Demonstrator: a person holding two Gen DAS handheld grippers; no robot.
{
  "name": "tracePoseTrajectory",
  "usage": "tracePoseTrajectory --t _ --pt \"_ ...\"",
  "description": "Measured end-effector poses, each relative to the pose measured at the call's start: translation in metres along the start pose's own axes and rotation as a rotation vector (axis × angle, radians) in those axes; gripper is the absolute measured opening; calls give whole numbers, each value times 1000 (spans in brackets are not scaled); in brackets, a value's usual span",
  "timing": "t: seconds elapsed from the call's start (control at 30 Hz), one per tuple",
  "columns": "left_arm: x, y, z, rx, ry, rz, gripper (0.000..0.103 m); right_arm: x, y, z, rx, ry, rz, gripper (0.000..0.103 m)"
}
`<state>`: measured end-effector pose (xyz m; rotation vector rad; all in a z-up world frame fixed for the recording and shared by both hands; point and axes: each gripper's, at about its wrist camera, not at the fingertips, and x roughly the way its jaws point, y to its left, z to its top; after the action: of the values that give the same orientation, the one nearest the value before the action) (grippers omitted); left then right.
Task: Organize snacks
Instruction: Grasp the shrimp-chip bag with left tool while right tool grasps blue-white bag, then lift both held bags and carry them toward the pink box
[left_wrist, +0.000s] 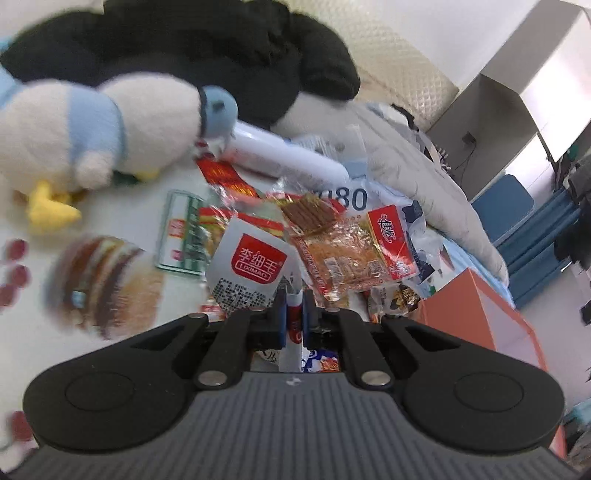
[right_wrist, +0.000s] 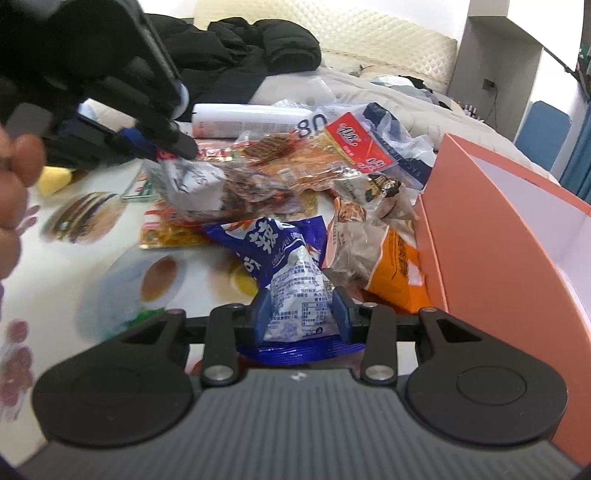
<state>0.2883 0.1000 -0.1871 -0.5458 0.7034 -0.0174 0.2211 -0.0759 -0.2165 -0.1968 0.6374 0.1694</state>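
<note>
My left tongs (left_wrist: 294, 314) are pinched nearly together on the edge of a white packet (left_wrist: 251, 269) with a red label, lifted over the snack pile (left_wrist: 332, 251). My right tongs (right_wrist: 301, 314) are clamped partway on a blue bag (right_wrist: 288, 258) at the pile's near edge. One orange box (right_wrist: 480, 229) stands open to the right. One plush toy (left_wrist: 92, 136) lies far left on the cloth (left_wrist: 122, 206).
</note>
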Motion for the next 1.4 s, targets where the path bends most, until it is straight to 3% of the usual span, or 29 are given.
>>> tracePoseTrajectory --t 0.37,0.6,1.03,1.07,1.13,1.17,1.2,1.23,1.3,1.4 --pt "-85 25 -50 4 -95 138 8 -44 -2 -23 -53 22 89 37" --pt "-113 35 -84 44 -15 186 8 -73 -13 -41 -70 37 133 37" --pt "-138 23 -134 75 143 77 12 -109 -28 -65 -71 44 179 37" --pt "-137 21 -135 81 177 64 16 -111 -30 -66 -65 45 184 37" --pt "-139 19 -137 90 208 48 33 -113 -33 -66 -53 46 194 37" --pt "-140 19 -139 100 221 49 52 -115 -34 -66 -53 38 200 36" --pt "-140 19 -139 109 229 44 63 -115 -35 -66 -53 37 207 37" --pt "-142 19 -140 117 233 36 66 -115 -37 -66 -46 39 216 39" --pt "-143 20 -141 141 251 29 76 -115 -39 -65 -22 37 235 60" --pt "-147 18 -139 196 266 37 78 -119 -39 -64 -28 -3 259 67"
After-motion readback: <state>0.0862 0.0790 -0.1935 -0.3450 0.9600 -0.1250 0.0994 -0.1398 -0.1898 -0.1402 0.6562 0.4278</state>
